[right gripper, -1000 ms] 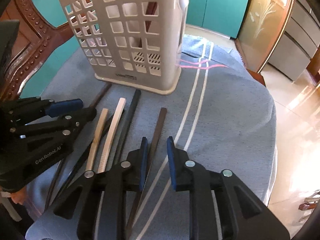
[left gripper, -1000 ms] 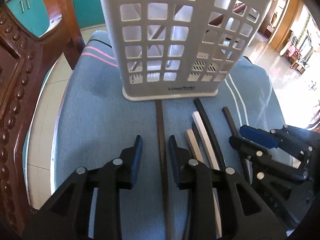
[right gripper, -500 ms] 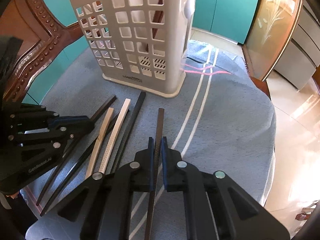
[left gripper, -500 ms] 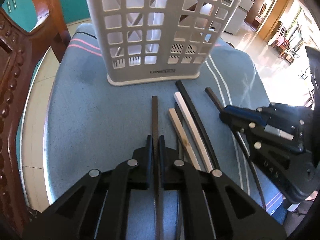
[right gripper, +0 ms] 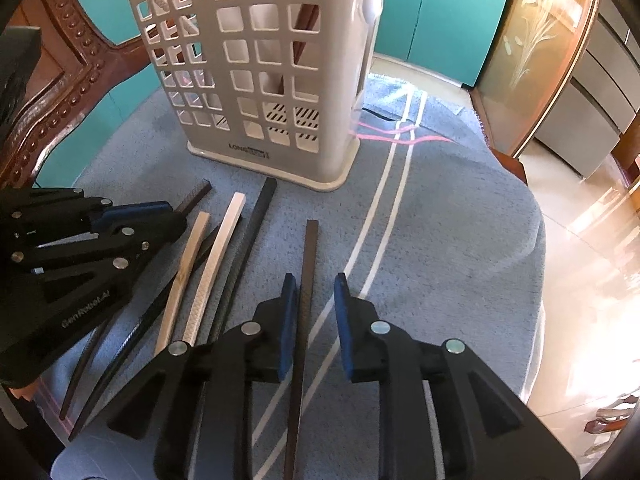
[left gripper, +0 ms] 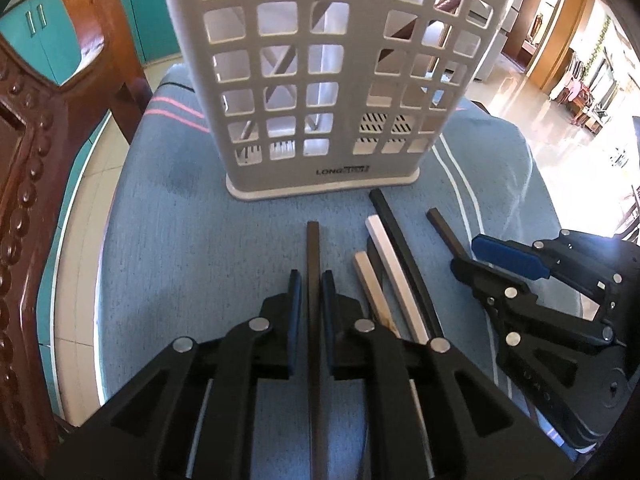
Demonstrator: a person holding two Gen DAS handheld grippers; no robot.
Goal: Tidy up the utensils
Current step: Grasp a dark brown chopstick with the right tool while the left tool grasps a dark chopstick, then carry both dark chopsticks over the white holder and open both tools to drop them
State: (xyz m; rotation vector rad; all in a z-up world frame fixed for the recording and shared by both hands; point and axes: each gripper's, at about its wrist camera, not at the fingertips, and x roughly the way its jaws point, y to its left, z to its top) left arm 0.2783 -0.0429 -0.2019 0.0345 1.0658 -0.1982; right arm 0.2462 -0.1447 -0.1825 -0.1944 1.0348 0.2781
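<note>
— Woodwork of a carved chair point(left gripper: 24, 200) is seen far to the left of the left gripper point(left gripper: 311, 280). What is found between that gripper's fingers?

— A dark stick point(left gripper: 313, 248) is straddled there, lying flat on the blue cloth point(left gripper: 180, 260) and pointing ahead. The fingers are set only narrowly apart, and a thin gap is visible on each side of the stick, so no clamping is shown.

— And straight ahead of that gripper?

— A white lattice basket point(left gripper: 312, 176) is stood upright on the cloth, just beyond the tip of the dark stick. Several sticks are seen propped inside it through the holes.

— What is laid to the right of the left gripper?

— Two pale sticks point(left gripper: 384, 248) and a black stick point(left gripper: 394, 232) are laid side by side, touching or nearly so, with the black one reaching closest to the basket's base. A further thin dark one is partly hidden beneath them.

— And further right?

— The right gripper point(right gripper: 314, 292) is held low over the cloth with its fingers clearly spread. A brown stick point(right gripper: 310, 248) is lying between them, close beside the left finger and well clear of the right one. White stripes in the cloth are crossed beneath it, and the basket is seen ahead and to the left.
</note>
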